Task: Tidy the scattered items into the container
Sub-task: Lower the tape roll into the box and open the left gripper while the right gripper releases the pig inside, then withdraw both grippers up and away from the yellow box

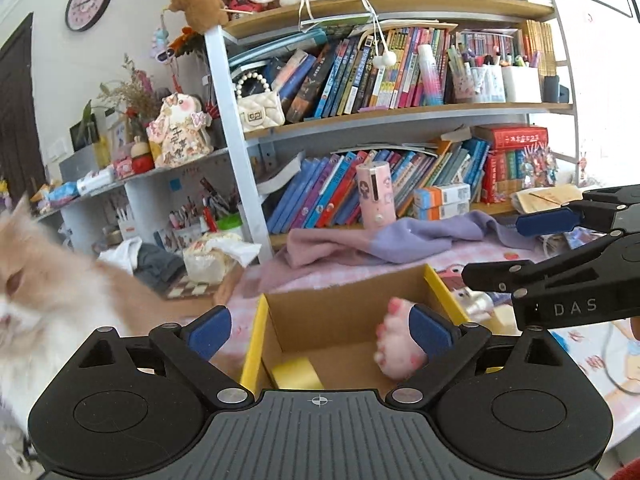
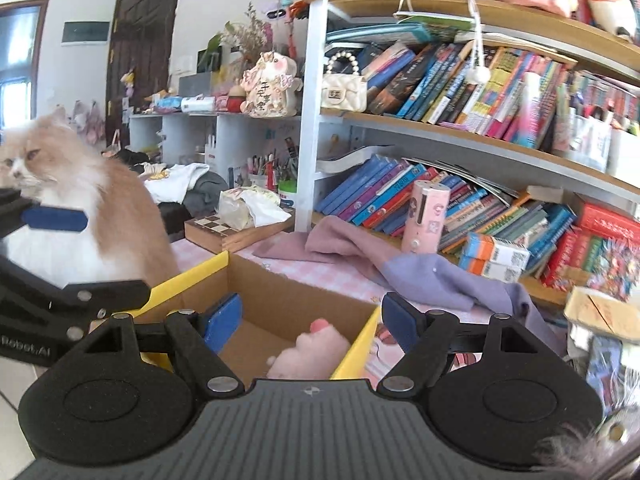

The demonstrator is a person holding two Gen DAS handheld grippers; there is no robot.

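An open cardboard box [image 1: 344,308] with yellow flaps sits on the pink patterned desk. Inside lie a pink plush paw toy [image 1: 394,344] and a yellow block [image 1: 297,372]. My left gripper [image 1: 320,332] is open and empty, its fingers straddling the box's left flap and the toy just above the box. My right gripper [image 2: 312,320] is open and empty above the box [image 2: 288,312], where the pink plush toy [image 2: 310,350] shows. The right gripper also shows in the left wrist view [image 1: 560,248], at the right.
An orange and white cat [image 2: 76,212] sits right next to the box's left side; it also shows in the left wrist view [image 1: 44,304]. A purple cloth [image 2: 400,264] lies behind the box. A pink cylinder [image 2: 424,216], a chessboard box [image 2: 228,230] and crowded bookshelves [image 2: 480,128] stand behind.
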